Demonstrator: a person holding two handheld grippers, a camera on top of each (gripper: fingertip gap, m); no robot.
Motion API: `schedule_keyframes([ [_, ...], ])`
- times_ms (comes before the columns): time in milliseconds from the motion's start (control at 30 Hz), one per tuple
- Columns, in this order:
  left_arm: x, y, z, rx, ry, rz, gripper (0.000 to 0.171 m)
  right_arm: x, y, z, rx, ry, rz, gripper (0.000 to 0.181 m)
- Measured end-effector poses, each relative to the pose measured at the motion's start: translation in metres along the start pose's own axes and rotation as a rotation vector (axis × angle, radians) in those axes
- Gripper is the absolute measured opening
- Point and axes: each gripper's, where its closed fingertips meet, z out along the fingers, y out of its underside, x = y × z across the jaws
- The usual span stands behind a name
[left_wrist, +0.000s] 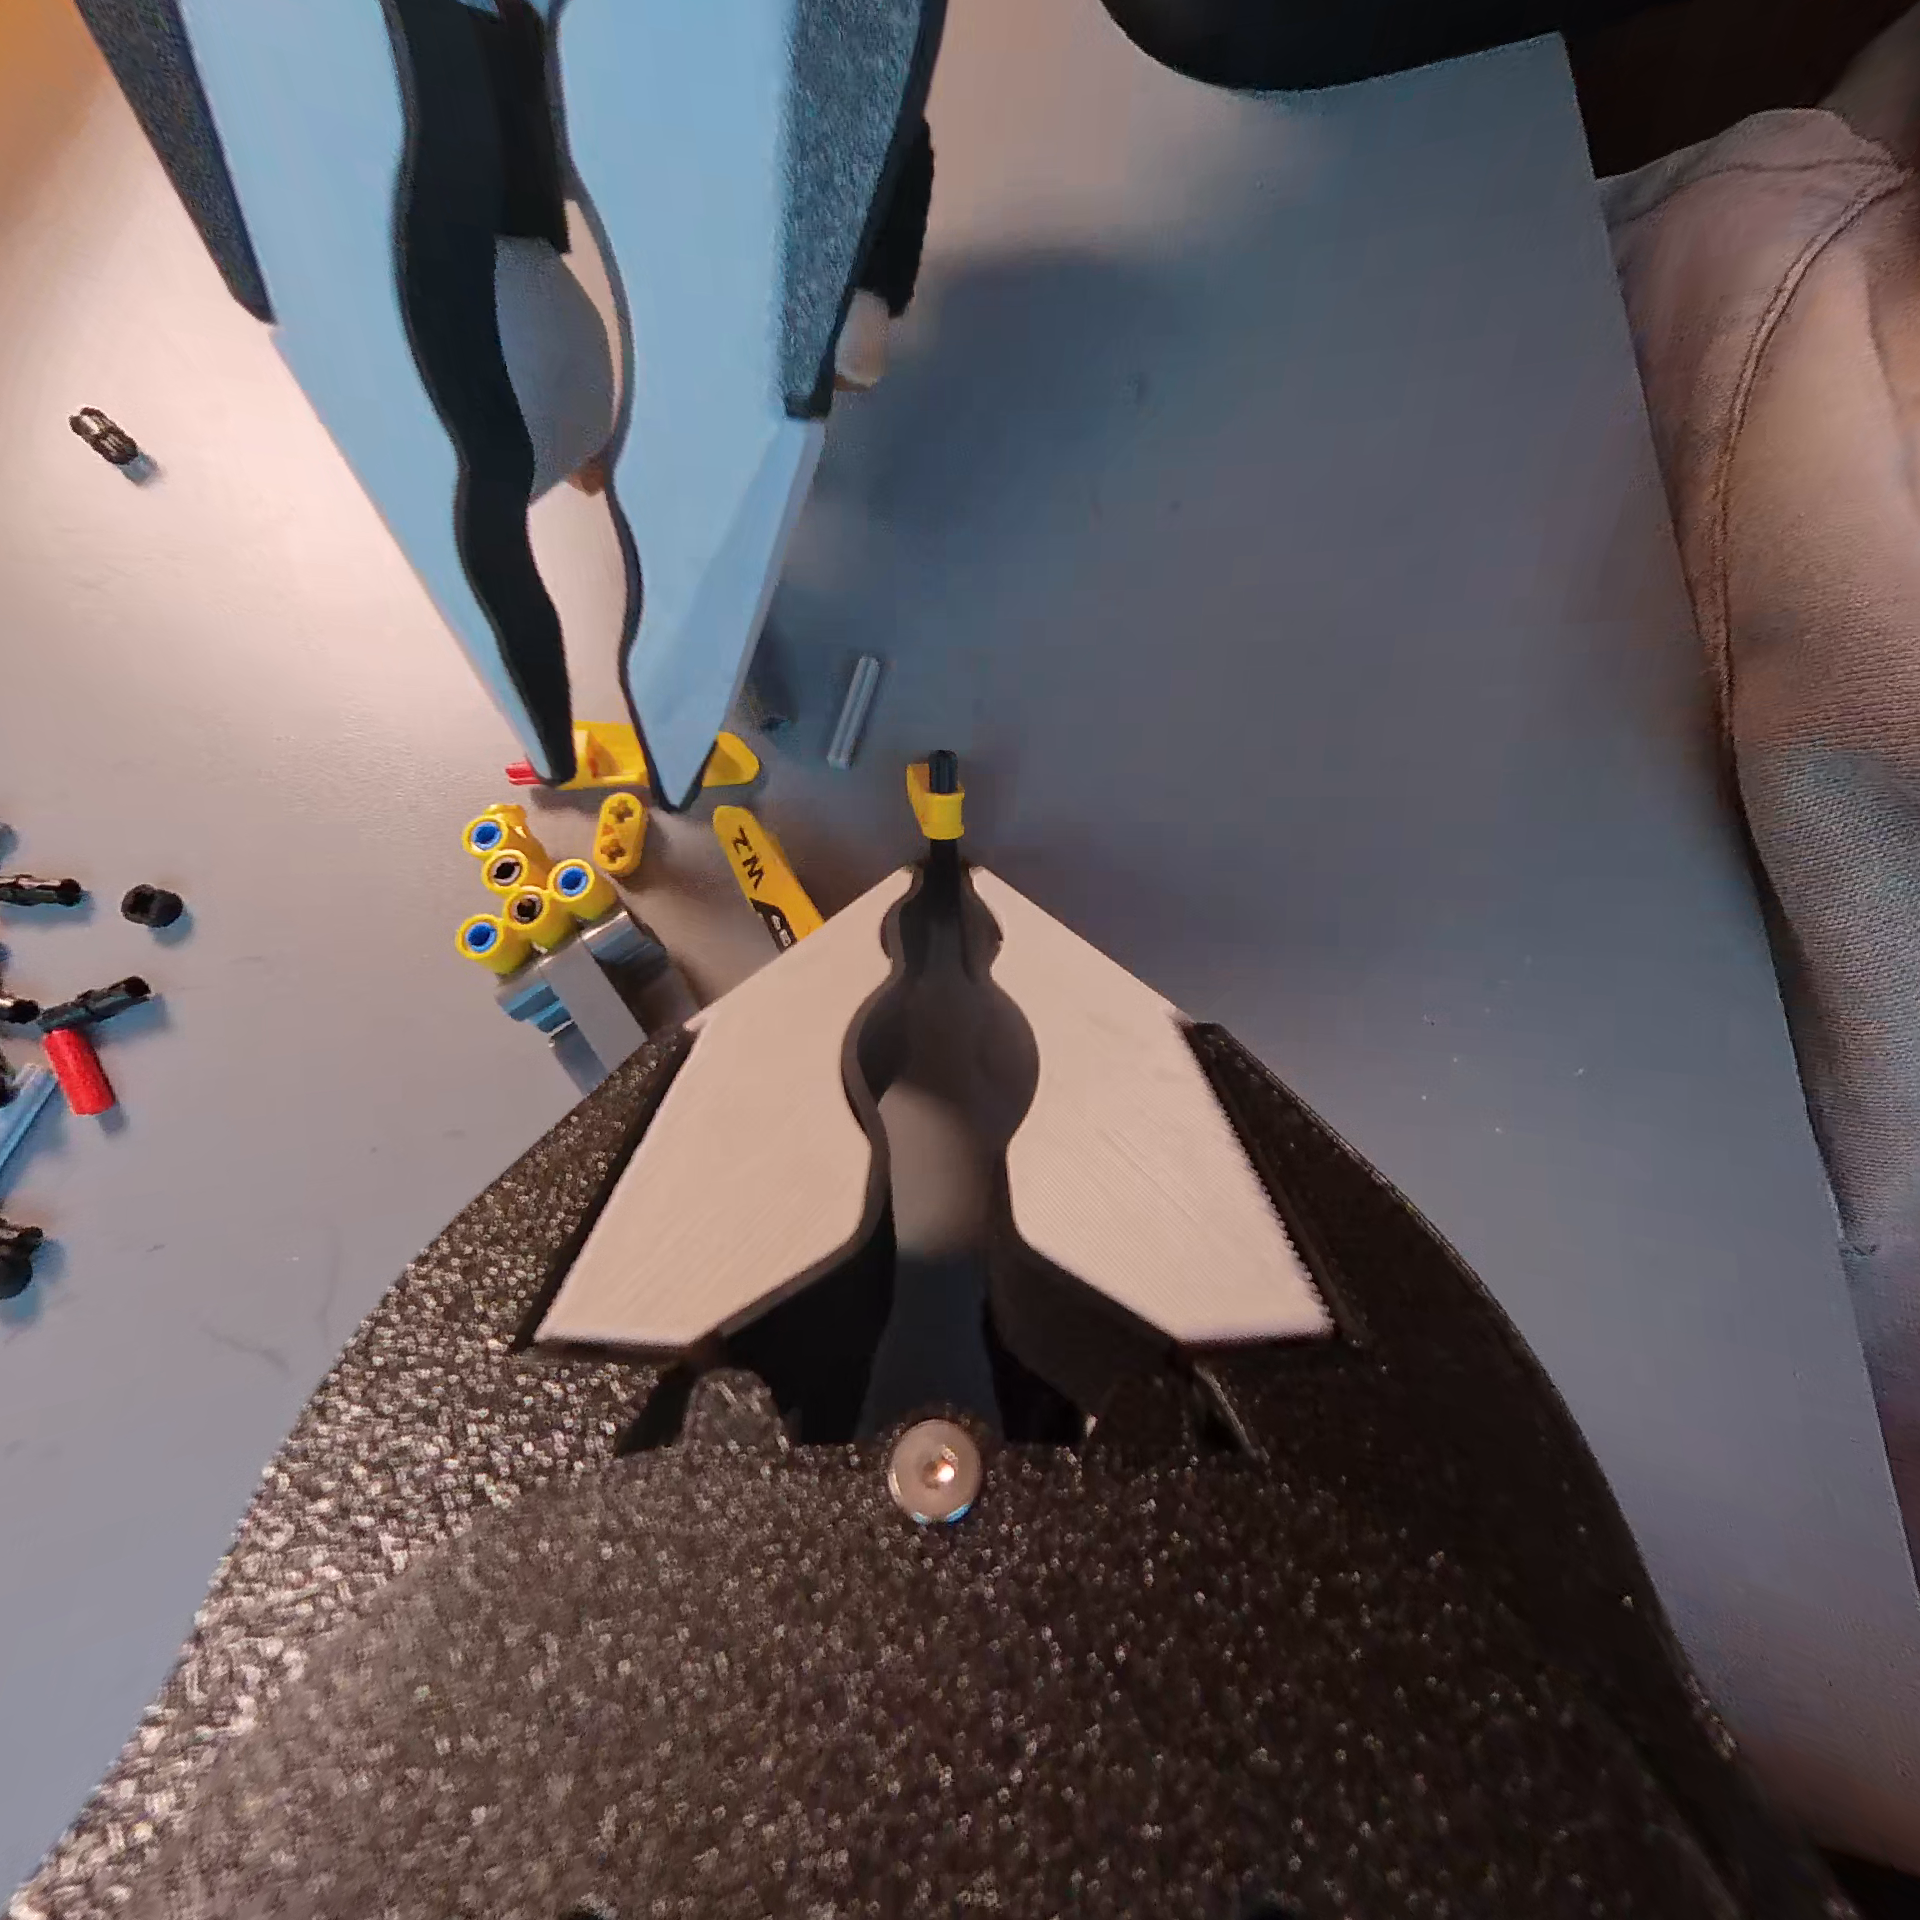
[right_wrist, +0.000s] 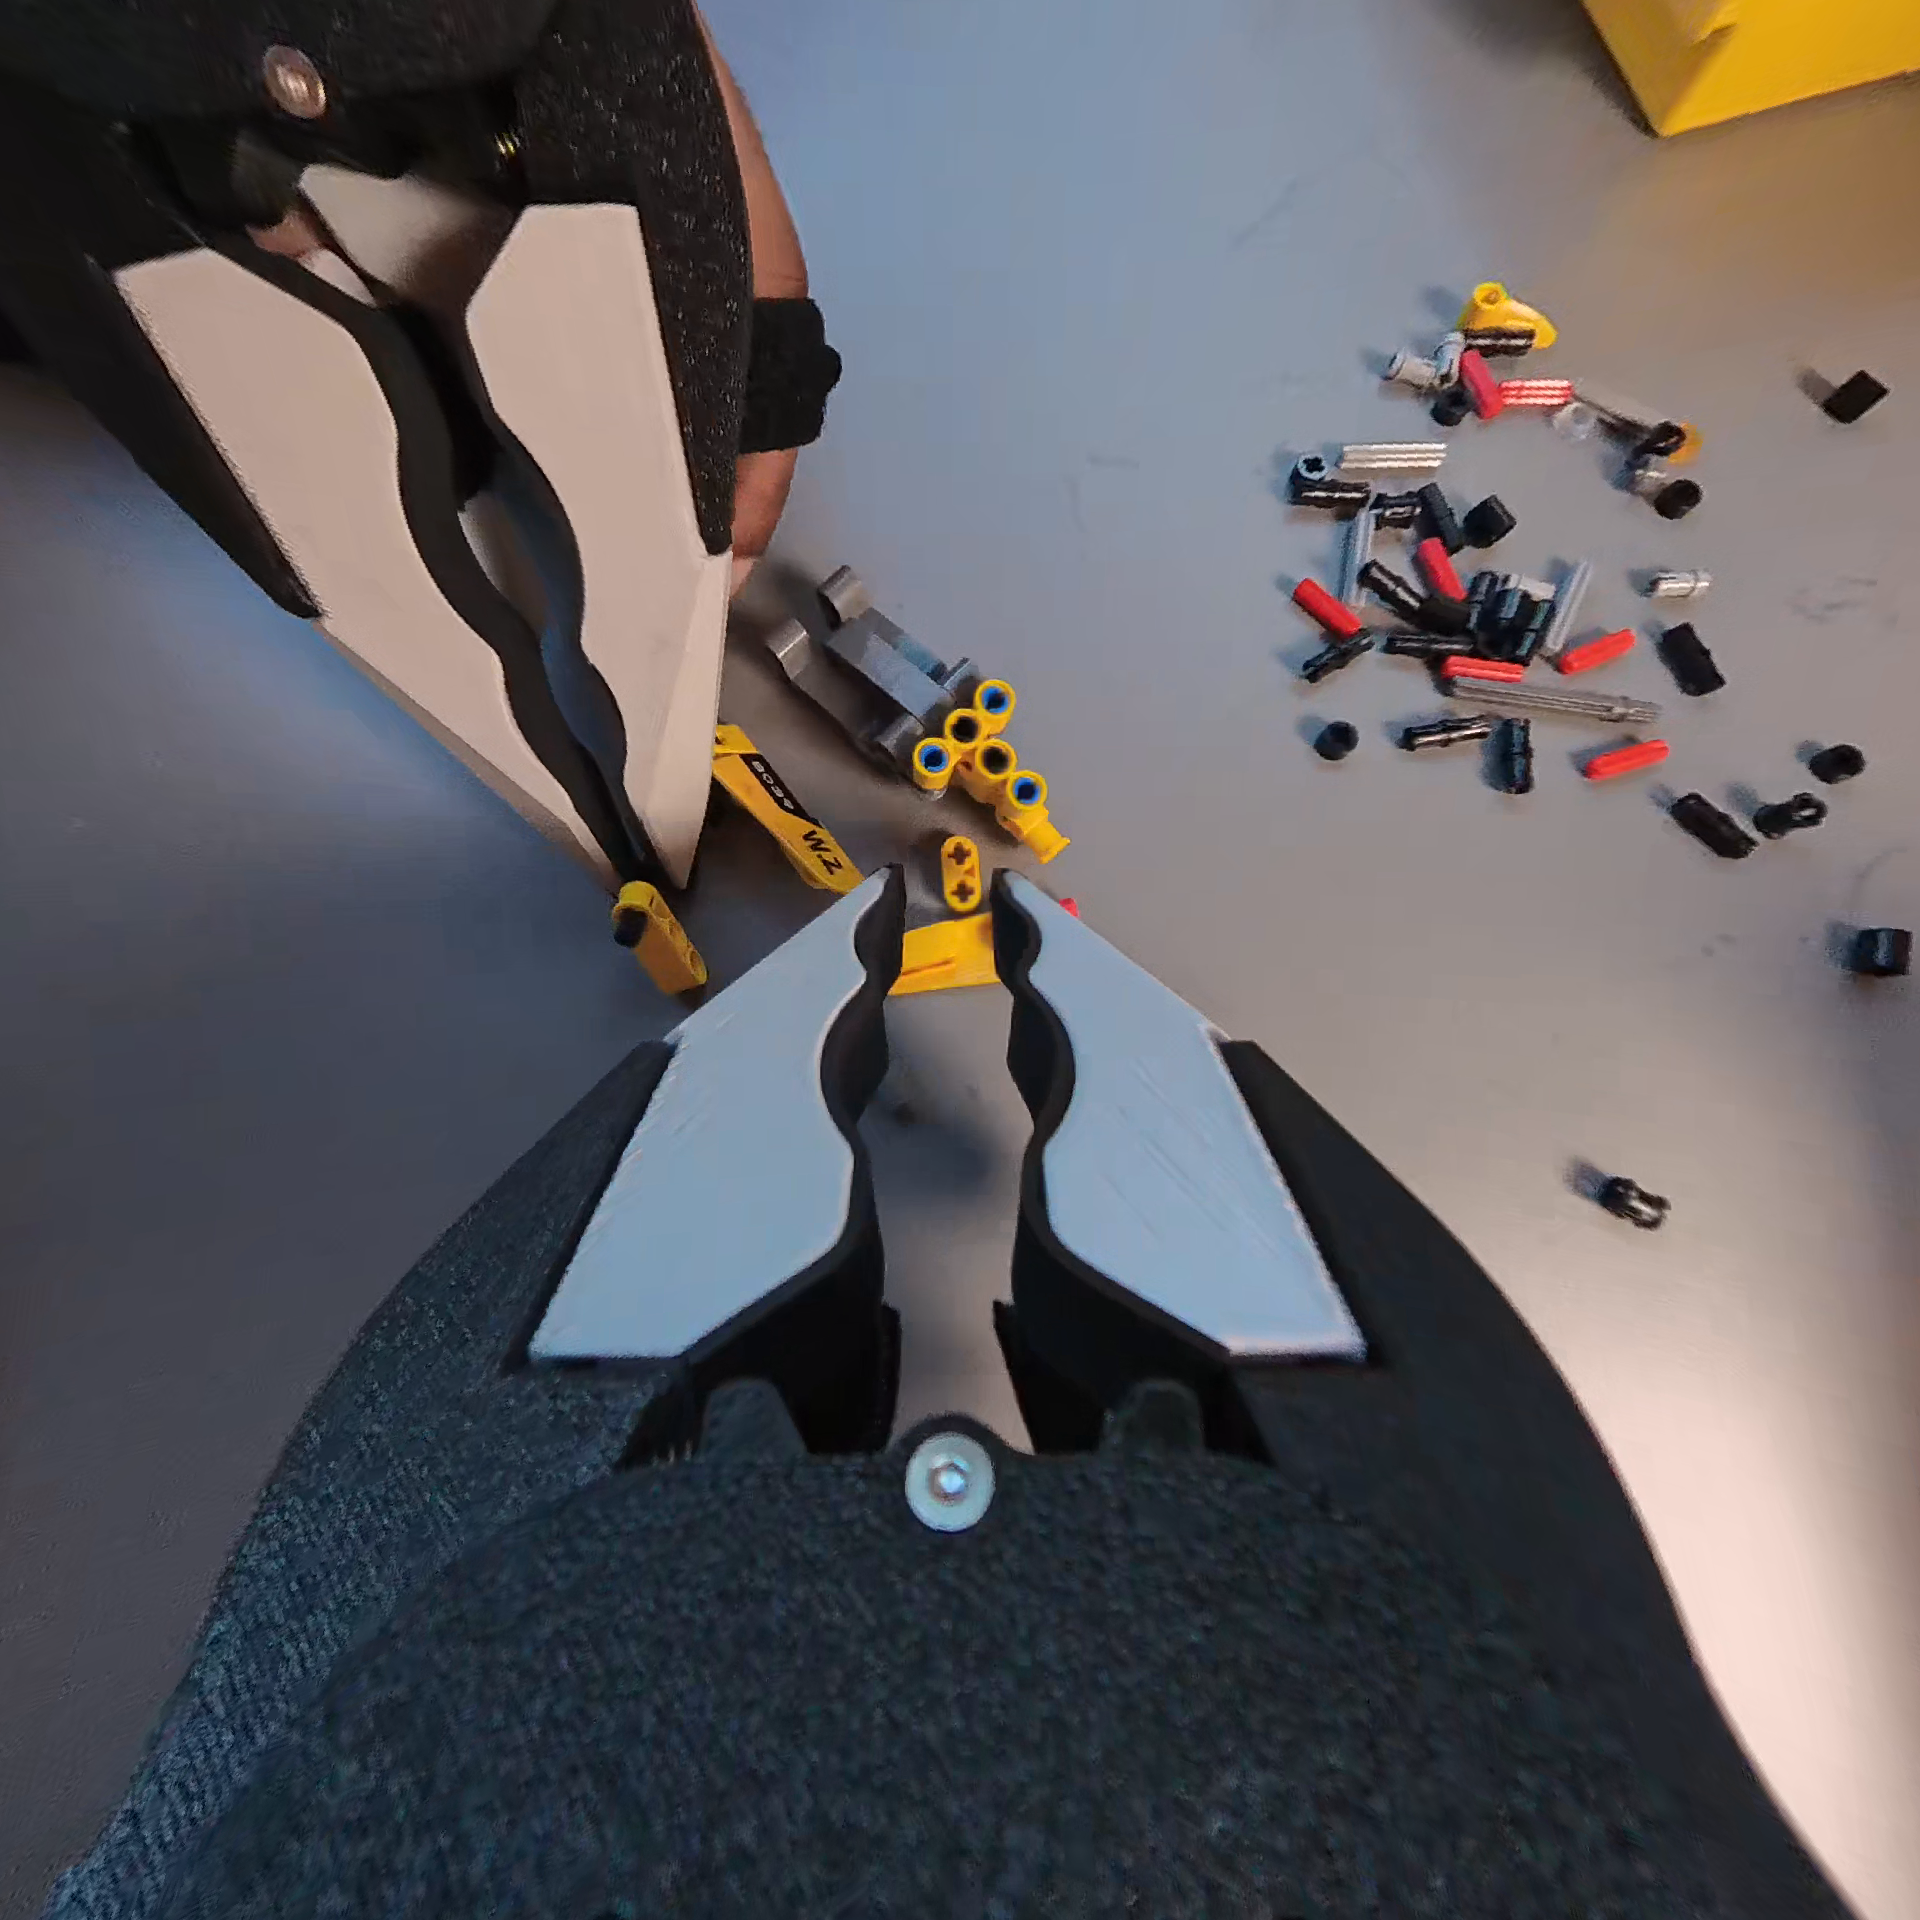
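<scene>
My left gripper (left_wrist: 943, 871) is shut on a thin black axle (left_wrist: 941, 771) that carries a small yellow connector (left_wrist: 935, 805). It holds them low over the grey table. In the right wrist view the left gripper (right_wrist: 649, 868) comes in from the upper left, with the yellow connector (right_wrist: 660, 935) at its tips. My right gripper (right_wrist: 945, 883) is open, its tips standing over a flat yellow piece (right_wrist: 940, 961) that lies on the table. That piece carries a red pin (right_wrist: 1068, 907). In the left wrist view the right gripper (left_wrist: 613, 784) comes down from the top onto that yellow piece (left_wrist: 608, 753).
Close by lie a small yellow two-hole beam (right_wrist: 961, 871), a yellow printed panel (right_wrist: 790, 810) and a yellow-and-grey assembly with blue pins (right_wrist: 977, 758). A scatter of black, red and grey pieces (right_wrist: 1486, 603) lies to the right. A yellow box (right_wrist: 1766, 52) stands far right. A person's clothed body (left_wrist: 1818, 623) borders the table edge. My hands' fingertips stand some 7 cm from each other.
</scene>
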Motion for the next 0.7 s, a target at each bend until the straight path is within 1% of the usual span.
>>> schedule_keyframes([
  [200,0.0,0.0,0.0,-0.006,-0.007,0.006,0.004,-0.001,0.003,0.011,-0.055,-0.002,-0.02,0.013],
  [267,0.0,0.0,0.0,-0.007,-0.007,0.006,0.004,-0.001,0.003,0.013,-0.066,-0.008,-0.026,0.006],
  [300,0.0,0.0,0.0,-0.007,-0.007,0.006,0.004,-0.001,0.004,0.012,-0.076,-0.007,-0.026,0.005],
  [333,0.0,0.0,0.0,-0.007,-0.007,0.006,0.004,0.0,0.003,0.009,-0.076,-0.002,-0.03,0.005],
  [433,0.0,0.001,0.0,-0.008,-0.007,0.005,0.004,0.008,-0.012,-0.014,0.019,-0.009,0.045,0.005],
  [467,0.0,0.001,0.0,-0.008,-0.007,0.006,0.004,0.016,-0.01,-0.022,0.022,0.023,0.053,0.005],
  [533,0.0,0.001,0.0,-0.01,-0.007,0.009,0.004,0.028,0.007,-0.03,-0.025,0.058,0.061,0.005],
  [600,0.0,0.001,0.0,-0.01,-0.006,0.009,0.004,0.025,0.018,-0.027,-0.027,0.037,0.101,0.005],
  [700,0.001,0.001,0.0,-0.007,-0.004,0.006,0.004,0.016,0.025,-0.015,-0.039,0.047,0.076,0.005],
])
